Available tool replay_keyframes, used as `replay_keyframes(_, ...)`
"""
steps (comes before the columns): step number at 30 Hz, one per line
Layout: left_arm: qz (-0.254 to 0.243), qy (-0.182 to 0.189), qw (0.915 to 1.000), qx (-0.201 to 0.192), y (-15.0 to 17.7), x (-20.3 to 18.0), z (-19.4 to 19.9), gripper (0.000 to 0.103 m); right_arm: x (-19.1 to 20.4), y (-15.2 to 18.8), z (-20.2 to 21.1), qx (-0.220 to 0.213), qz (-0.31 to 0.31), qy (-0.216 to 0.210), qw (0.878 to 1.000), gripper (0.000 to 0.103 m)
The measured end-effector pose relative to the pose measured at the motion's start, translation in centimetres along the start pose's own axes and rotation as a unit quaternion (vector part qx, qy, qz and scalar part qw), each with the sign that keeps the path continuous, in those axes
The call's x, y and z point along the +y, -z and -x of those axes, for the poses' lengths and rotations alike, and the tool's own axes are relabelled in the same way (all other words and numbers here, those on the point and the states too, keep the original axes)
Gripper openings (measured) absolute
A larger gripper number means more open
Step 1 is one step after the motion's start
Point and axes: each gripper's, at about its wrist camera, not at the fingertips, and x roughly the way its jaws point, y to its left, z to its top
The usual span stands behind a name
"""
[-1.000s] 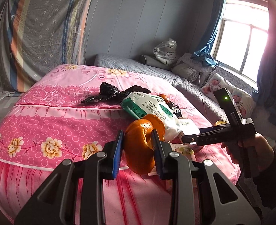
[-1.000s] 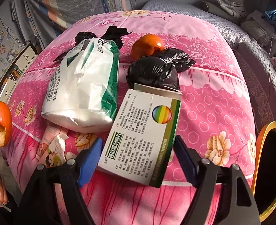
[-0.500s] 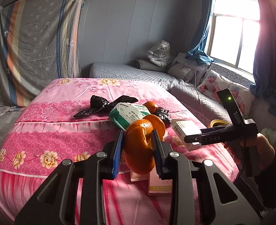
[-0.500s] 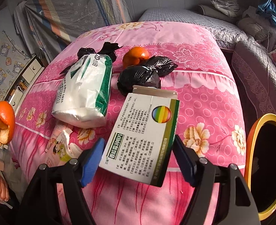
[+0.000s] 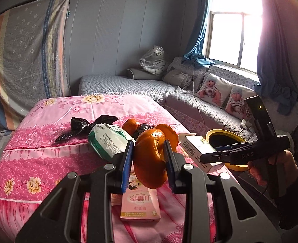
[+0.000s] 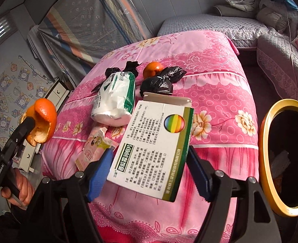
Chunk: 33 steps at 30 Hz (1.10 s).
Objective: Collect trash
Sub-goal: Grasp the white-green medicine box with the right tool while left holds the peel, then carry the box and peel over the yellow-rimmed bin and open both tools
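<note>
Trash is being held above the bed (image 6: 219,93): left hand-held gripper (image 5: 148,158) is clamping soft orange peel (image 5: 151,158); right hand-held gripper (image 6: 149,168) is squeezing a light, crushable medicine box (image 6: 155,145) by its sides.

Left tongs (image 5: 148,159): clamp the peel (image 5: 151,158), above the bed's near edge (image 5: 37,162).
Right tongs (image 6: 149,174): clamp the carton (image 6: 155,147).
Beyond the carton: wipes pack (image 6: 114,99), tied bag (image 6: 157,85), on the bed.
Below the left tongs: flat box (image 5: 141,206).
Right of the right tongs: bin (image 6: 266,141), beside the bed.
</note>
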Motion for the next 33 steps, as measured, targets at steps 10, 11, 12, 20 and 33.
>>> replay_keyframes(10, -0.031, 0.029, 0.9991, -0.001, -1.5, -3.7, -1.6, 0.028, -3.2, 0.3, 4.5, -0.056, -0.031, 0.012, 0.998, 0.07)
replay_keyframes(11, -0.035, 0.033, 0.9989, -0.001, -1.7, -4.0, -1.8, 0.028, -3.5, 0.4, 4.8, -0.06, -0.036, 0.013, 0.997, 0.07)
replay_keyframes(12, -0.038, 0.037, 0.9986, -0.001, -1.8, -4.4, -2.0, 0.028, -4.0, 0.5, 5.2, -0.064, -0.04, 0.015, 0.997, 0.07)
replay_keyframes(20, -0.071, 0.072, 0.9949, 0.001, -3.0, -7.9, -4.0, 0.028, -8.0, 1.2, 7.6, -0.098, -0.079, 0.038, 0.991, 0.07)
replay_keyframes(33, -0.116, 0.123, 0.9855, 0.011, -3.4, -14.0, -7.0, 0.028, -15.9, 3.1, 10.5, -0.14, -0.153, 0.111, 0.972, 0.07)
